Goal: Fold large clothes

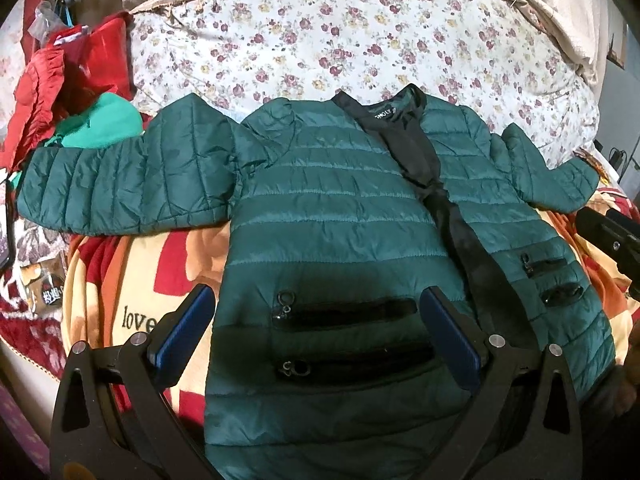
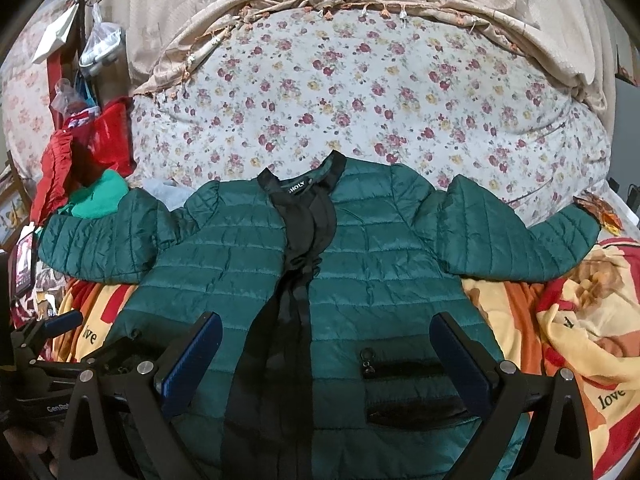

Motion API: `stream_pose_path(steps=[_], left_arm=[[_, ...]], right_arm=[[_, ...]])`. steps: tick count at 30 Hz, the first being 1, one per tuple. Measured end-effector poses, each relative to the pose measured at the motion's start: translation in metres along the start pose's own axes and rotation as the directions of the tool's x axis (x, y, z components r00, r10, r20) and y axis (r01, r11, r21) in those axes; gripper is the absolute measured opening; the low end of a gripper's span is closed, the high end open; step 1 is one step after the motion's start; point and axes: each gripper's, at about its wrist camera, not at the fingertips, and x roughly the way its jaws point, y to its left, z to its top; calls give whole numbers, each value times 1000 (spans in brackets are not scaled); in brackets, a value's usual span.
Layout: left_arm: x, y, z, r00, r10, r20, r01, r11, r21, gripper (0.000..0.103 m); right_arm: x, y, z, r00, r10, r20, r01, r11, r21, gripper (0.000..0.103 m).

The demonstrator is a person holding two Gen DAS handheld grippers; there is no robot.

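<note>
green quilted jacket [image 1: 332, 208] spread flat, front up, across a patterned blanket [image 1: 132, 280], both sleeves out sideways, black lining showing down the unzipped middle, collar toward the floral quilt [image 1: 360, 36]. left gripper [image 1: 318, 330] wide open and empty, hovering over the jacket's hem, blue pads [image 1: 188, 332] straddling the zip pockets. right gripper [image 2: 326, 364] likewise wide open, holding nothing, above the jacket's other front panel. red clothes [image 1: 48, 92] heaped beyond one sleeve.

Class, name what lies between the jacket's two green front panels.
A strip of black lining runs from collar to hem between the front panels of the green jacket; the right wrist view shows it best.
</note>
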Motion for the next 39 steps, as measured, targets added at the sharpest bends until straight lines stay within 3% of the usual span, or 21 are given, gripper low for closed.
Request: stream_pose_path(steps=[39], left_arm=[[7, 5, -1, 999, 23, -22, -23, 1000, -19, 103]], right_arm=[[-2, -1, -2, 999, 38, 19, -39, 999, 11, 103]])
